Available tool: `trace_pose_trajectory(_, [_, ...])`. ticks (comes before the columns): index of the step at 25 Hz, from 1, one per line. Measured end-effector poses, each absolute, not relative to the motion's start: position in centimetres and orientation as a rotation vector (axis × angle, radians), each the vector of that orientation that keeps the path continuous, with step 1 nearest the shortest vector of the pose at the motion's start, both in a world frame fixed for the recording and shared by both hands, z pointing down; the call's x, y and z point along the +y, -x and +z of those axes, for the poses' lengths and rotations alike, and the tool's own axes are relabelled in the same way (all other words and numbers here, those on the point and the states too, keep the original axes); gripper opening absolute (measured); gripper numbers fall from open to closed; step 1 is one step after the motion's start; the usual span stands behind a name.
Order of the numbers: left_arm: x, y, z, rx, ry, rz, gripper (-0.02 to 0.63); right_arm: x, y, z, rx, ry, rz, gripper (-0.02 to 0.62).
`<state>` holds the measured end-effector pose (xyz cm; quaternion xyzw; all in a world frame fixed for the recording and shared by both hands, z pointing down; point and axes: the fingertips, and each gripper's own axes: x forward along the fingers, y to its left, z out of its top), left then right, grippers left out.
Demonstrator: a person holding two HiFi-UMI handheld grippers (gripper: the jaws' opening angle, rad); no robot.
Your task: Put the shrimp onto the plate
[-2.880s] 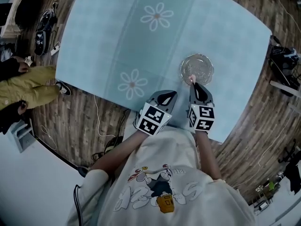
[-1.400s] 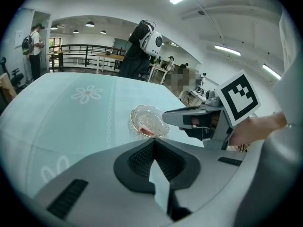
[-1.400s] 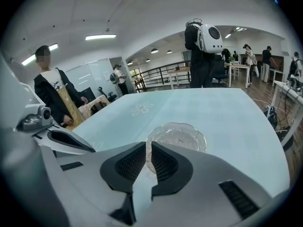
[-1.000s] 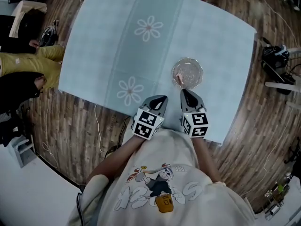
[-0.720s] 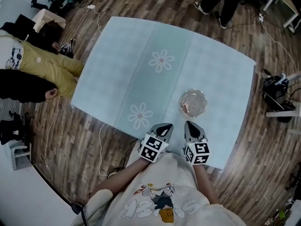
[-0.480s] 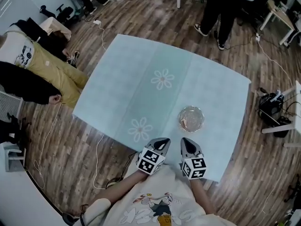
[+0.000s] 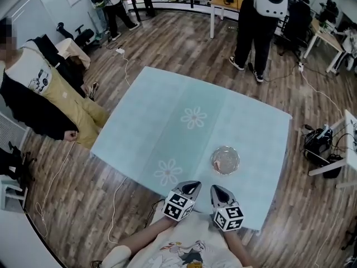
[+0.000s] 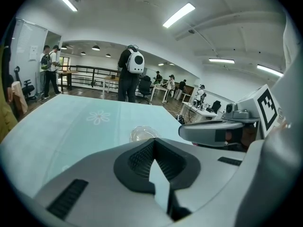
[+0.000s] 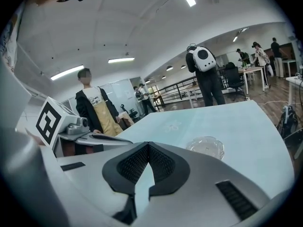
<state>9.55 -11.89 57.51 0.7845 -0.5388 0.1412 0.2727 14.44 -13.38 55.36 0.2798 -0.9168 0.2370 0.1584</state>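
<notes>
A clear glass plate [image 7: 225, 160] stands on the right part of the pale blue flowered tablecloth [image 7: 184, 133], and a small pink shrimp [image 7: 224, 162] lies in it. Both grippers hover side by side at the table's near edge, short of the plate. The left gripper [image 7: 191, 185] is shut with nothing in it, and so is the right gripper [image 7: 215, 189]. In the left gripper view the plate [image 8: 143, 133] lies beyond the shut left gripper [image 8: 154, 141]. In the right gripper view the plate [image 9: 205, 148] sits ahead and to the right of the shut right gripper [image 9: 148, 144].
A person in yellow trousers [image 7: 42, 91] stands by the table's left side. Another with a white backpack [image 7: 257, 10] stands beyond the far edge. Cables [image 7: 120, 66] and a dark bag [image 7: 317, 144] lie on the wooden floor. Desks line the back.
The right gripper has drawn back from the plate, leaving the shrimp in it. The head view has lifted, so table and plate look smaller and more of the room shows.
</notes>
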Motion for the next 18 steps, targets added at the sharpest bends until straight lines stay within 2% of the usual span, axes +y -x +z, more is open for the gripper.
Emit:
trace_pose_trajectory(6, [-11.7, -11.5, 57.4, -1.404, -2.163, 0.425, 0.008, -13.9, -15.2, 55.1, -2.588, -0.848, 0.625, 0.023])
trace_pose_trajectory(18, [-10.3, -10.9, 58.9, -1.383, -2.138, 0.457, 0.008, -13.1, -14.7, 57.2, -2.547, -0.843, 0.644, 0.023])
